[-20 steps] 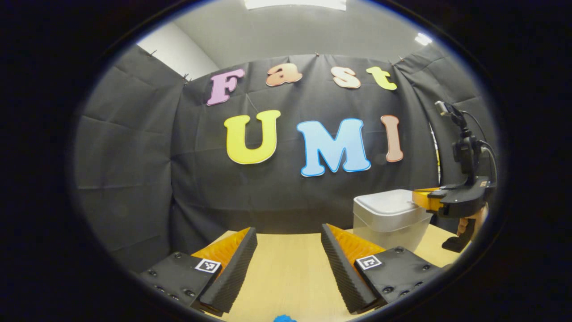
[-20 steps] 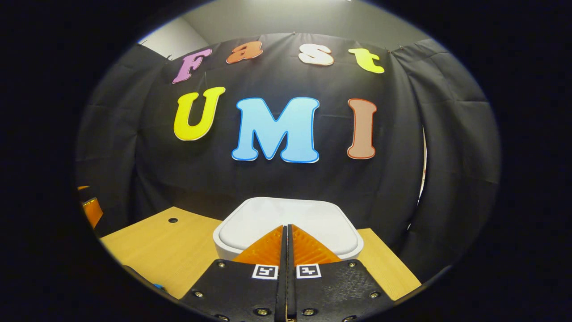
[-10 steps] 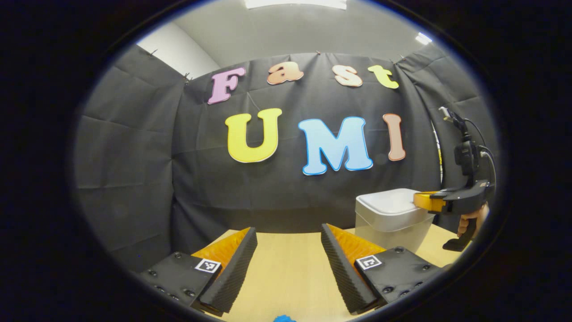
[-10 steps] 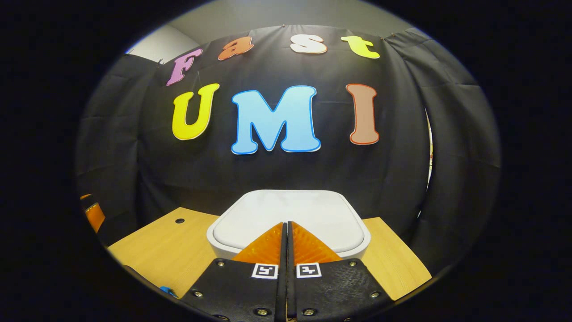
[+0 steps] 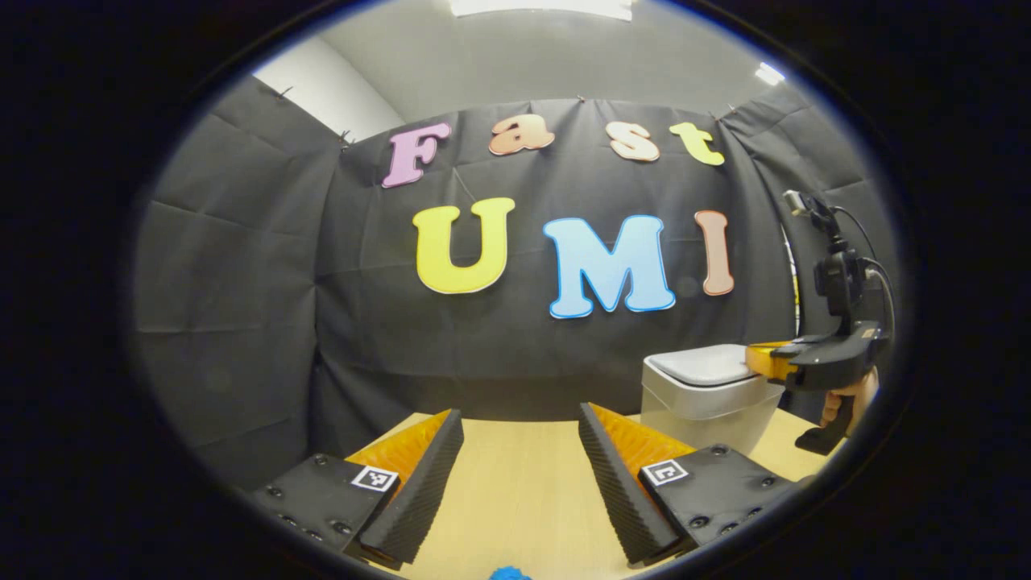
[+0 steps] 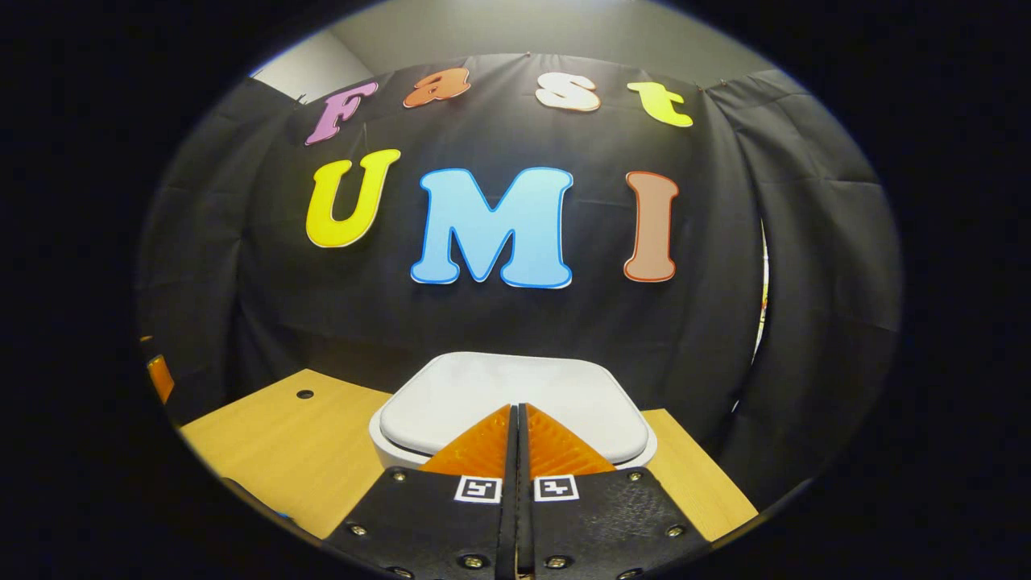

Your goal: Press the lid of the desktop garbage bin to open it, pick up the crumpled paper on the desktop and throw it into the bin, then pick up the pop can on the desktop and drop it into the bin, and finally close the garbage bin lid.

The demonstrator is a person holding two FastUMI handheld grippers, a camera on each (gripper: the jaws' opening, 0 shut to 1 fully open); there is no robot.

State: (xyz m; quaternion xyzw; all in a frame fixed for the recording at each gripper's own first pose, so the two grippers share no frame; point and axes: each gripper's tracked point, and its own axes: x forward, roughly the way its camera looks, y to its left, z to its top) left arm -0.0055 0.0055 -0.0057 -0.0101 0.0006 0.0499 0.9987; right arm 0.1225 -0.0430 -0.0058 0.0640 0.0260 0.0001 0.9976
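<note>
Black cloth walls close off the far side of a pale wooden table (image 5: 515,475), whose far edge runs just behind the bin (image 5: 705,399). That bin is a rounded grey plastic box under a smooth white lid (image 6: 515,395), set at the far right. The right gripper (image 6: 516,415) is held with its ribbed fingers pressed together, tips at the lid's near edge. The left gripper (image 5: 519,451) is spread wide over bare wood, with room between its fingers. A blue scrap (image 5: 509,573) is seen at the near edge.
</note>
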